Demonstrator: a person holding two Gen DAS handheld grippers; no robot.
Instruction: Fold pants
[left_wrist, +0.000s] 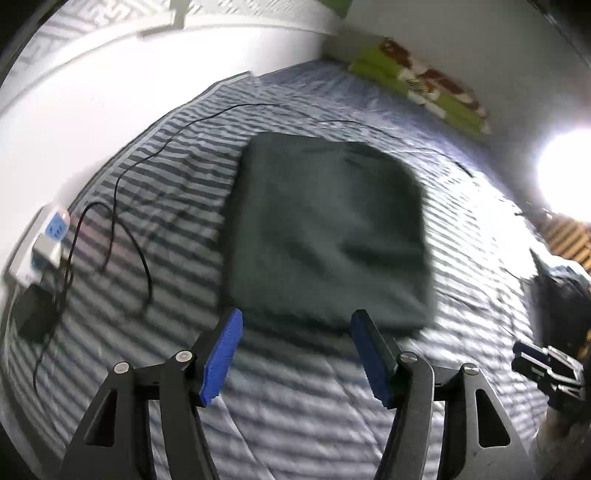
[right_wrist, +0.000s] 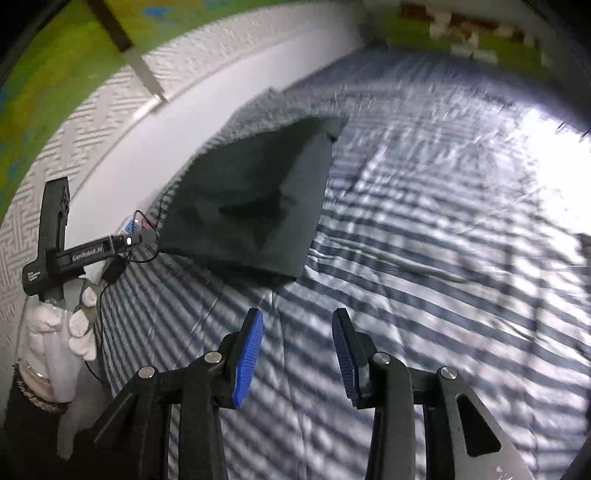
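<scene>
The dark green pants (left_wrist: 325, 229) lie folded into a flat, roughly square packet on the striped bedsheet (left_wrist: 332, 406). My left gripper (left_wrist: 298, 315) hovers just short of the packet's near edge, its blue pads (left_wrist: 223, 356) wide apart with nothing between them. In the right wrist view the pants (right_wrist: 251, 206) lie further off to the upper left. My right gripper (right_wrist: 297, 314) is over bare sheet (right_wrist: 443, 295), open, with an empty gap between its pads (right_wrist: 251, 354). A white-gloved hand (right_wrist: 51, 332) at the left edge holds the left tool.
A black cable (left_wrist: 129, 206) loops over the sheet left of the pants, down to a power strip (left_wrist: 48, 240) and a black adapter (left_wrist: 35, 314). A green patterned blanket (left_wrist: 424, 81) lies along the far wall. A bright lamp (left_wrist: 565, 177) glares at right.
</scene>
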